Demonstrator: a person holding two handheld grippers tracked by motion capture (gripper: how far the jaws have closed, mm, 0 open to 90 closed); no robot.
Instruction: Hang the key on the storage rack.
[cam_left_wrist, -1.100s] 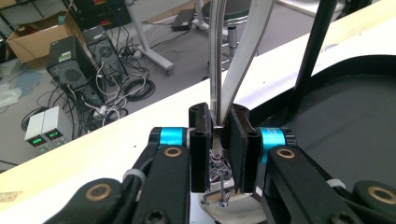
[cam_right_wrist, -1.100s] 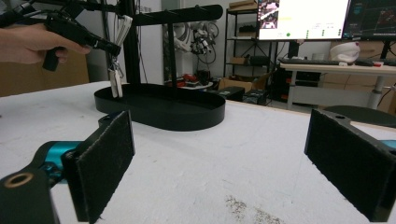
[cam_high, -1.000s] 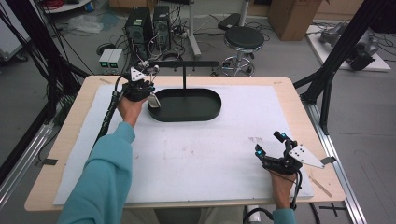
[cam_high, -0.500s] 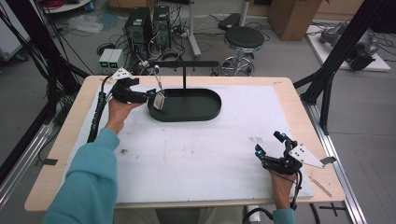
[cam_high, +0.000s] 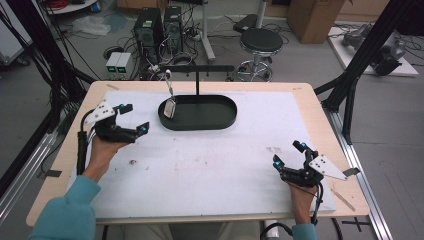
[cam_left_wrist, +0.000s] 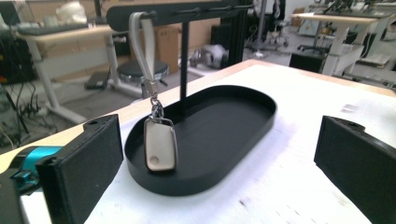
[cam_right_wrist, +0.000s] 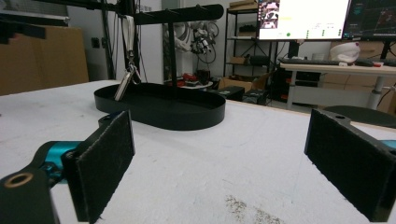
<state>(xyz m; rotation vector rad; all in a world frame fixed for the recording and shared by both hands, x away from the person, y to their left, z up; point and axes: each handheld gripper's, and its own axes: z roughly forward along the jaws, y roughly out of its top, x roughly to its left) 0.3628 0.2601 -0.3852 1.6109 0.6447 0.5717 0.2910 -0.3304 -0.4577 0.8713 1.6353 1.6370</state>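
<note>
Left gripper (cam_high: 134, 118) wide open and empty, jaws just spread with nothing between, nearer hand; right of it and apart, key fob (cam_high: 170, 108) hanging upright by strap from rack (cam_high: 197, 68) over tray (cam_high: 227, 118); right gripper (cam_high: 288, 155) open, empty, well apart

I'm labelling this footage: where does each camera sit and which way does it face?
High view: above the person's side, looking down on the table; forearms and both tongs show.
Left gripper view: on the left tongs, facing the key fob hanging over the tray.
Right gripper view: on the right tongs, facing across the table.
All share tray and fob.
</note>
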